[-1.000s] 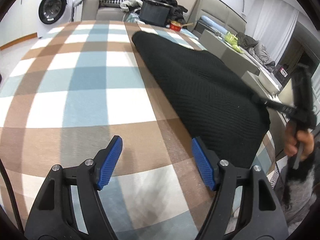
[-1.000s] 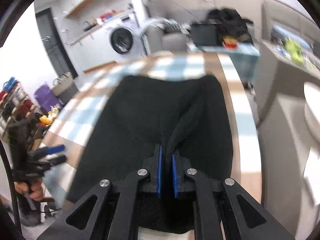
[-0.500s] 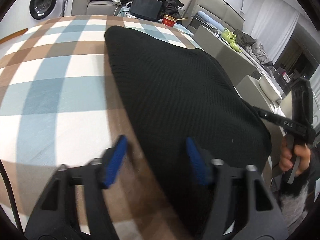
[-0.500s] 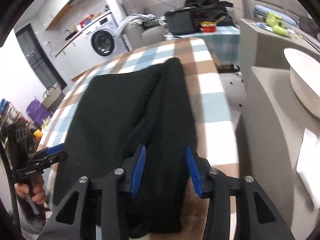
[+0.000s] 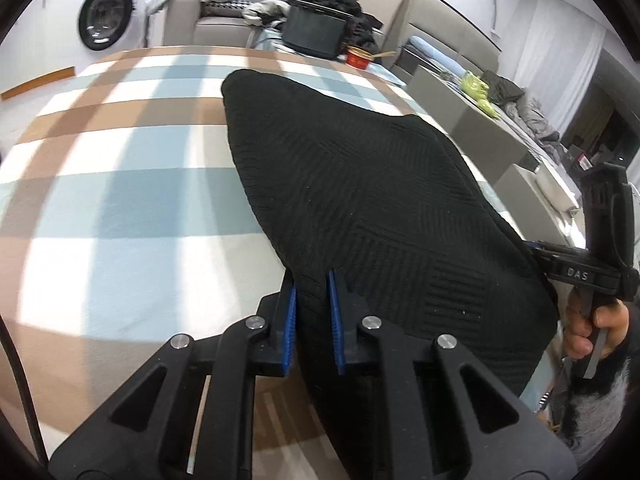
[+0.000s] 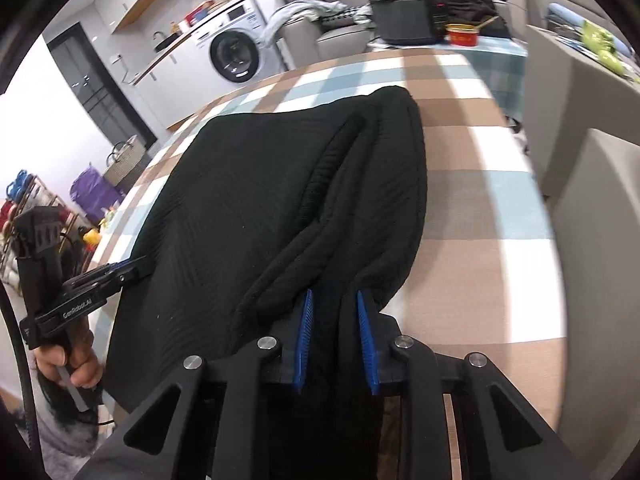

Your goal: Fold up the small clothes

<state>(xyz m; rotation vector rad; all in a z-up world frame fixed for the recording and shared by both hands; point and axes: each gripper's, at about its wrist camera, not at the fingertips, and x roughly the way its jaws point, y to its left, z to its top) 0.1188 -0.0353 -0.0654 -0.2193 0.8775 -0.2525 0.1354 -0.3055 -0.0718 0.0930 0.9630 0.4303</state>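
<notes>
Here the surface [image 5: 120, 208] wears a checked cloth of brown, pale blue and white, and a black knit garment [image 5: 380, 216] lies along its right half, folded over with a thick ridge running lengthwise in the right wrist view. Behind it stand a washer [image 5: 106, 20], a grey sofa [image 5: 208, 20] heaped with clothes, a dark case [image 5: 316, 34] and a red bowl [image 5: 359, 57] on a small side table. At the right are grey cushioned blocks [image 6: 592, 208]; at the left of the right wrist view, a shelf rack [image 6: 24, 208] and a purple bag [image 6: 94, 196].

The left claw [image 5: 313, 312] is clamped on the garment's near left edge, cloth pinched between its blue pads. The right claw [image 6: 335, 336] grips the near right end of the garment, its pads set slightly apart with thick fabric bunched between them. Each claw shows in the other's view, held in a hand at the garment's near corners.

The garment's right edge runs close to the surface's right edge; to its left the checked cloth lies bare and wide, and bare cloth also shows beyond the garment's far end
</notes>
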